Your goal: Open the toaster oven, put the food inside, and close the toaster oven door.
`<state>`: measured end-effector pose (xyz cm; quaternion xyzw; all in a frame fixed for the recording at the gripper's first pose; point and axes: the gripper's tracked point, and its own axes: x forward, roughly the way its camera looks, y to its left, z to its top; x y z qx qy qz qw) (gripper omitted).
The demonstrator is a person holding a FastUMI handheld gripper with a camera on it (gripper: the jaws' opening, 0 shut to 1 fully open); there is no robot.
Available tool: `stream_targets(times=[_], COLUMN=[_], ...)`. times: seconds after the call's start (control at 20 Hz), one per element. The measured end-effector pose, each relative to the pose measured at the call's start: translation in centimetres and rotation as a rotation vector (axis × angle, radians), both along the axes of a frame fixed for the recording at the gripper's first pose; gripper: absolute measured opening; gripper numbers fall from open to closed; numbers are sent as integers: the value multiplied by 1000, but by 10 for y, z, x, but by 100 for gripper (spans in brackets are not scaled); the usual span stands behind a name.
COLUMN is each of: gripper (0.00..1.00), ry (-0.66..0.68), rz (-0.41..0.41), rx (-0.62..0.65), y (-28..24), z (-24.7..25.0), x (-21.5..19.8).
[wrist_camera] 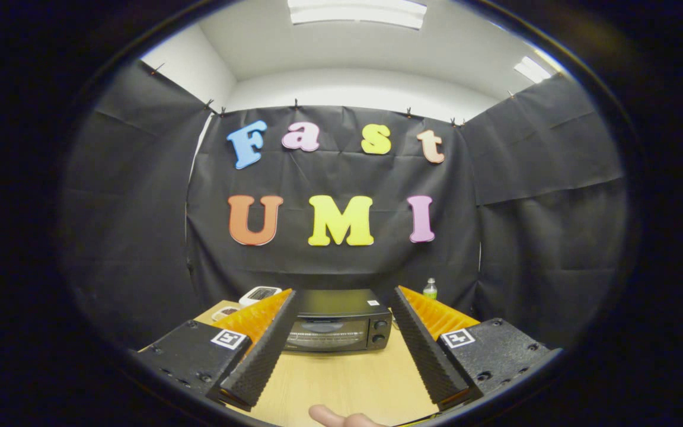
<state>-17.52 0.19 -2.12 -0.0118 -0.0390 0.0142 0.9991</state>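
From the gripper view, I take the oven point(337, 323) as my landmark. It sits on the counter point(341, 379) against the booth's black wall, straight ahead of the jaws and well beyond their tips, framed in the gap between them. Its long axis runs crosswise to my line of approach, so the door faces me square on. The door is up and shut, with the handle across its top and two knobs at its right end.

The jaws stand wide apart with nothing between them but bare counter; the gripper point(344, 302) is clamped on nothing.

Left of the oven, partly behind one jaw, I see a small dish point(226, 312) with something dark on it, which I judge to be the food, though it is too small to be sure. Behind that dish sits a white device point(260, 293). Right of the oven, back by the wall, stands a bottle point(430, 289). Near me, a fingertip point(332, 417) shows at the counter's near edge.

A shut door with the dish outside fits the stage where the oven waits to be opened; I cannot see whether any food lies inside. Any reach for the handle runs straight forward and slightly down.
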Motion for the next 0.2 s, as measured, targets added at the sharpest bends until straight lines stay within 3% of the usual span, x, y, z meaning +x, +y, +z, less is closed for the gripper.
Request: stream_targets(times=[0.2], gripper=[100], ry=[28], rz=[22], rx=[2], y=[3], z=[-10], x=[3])
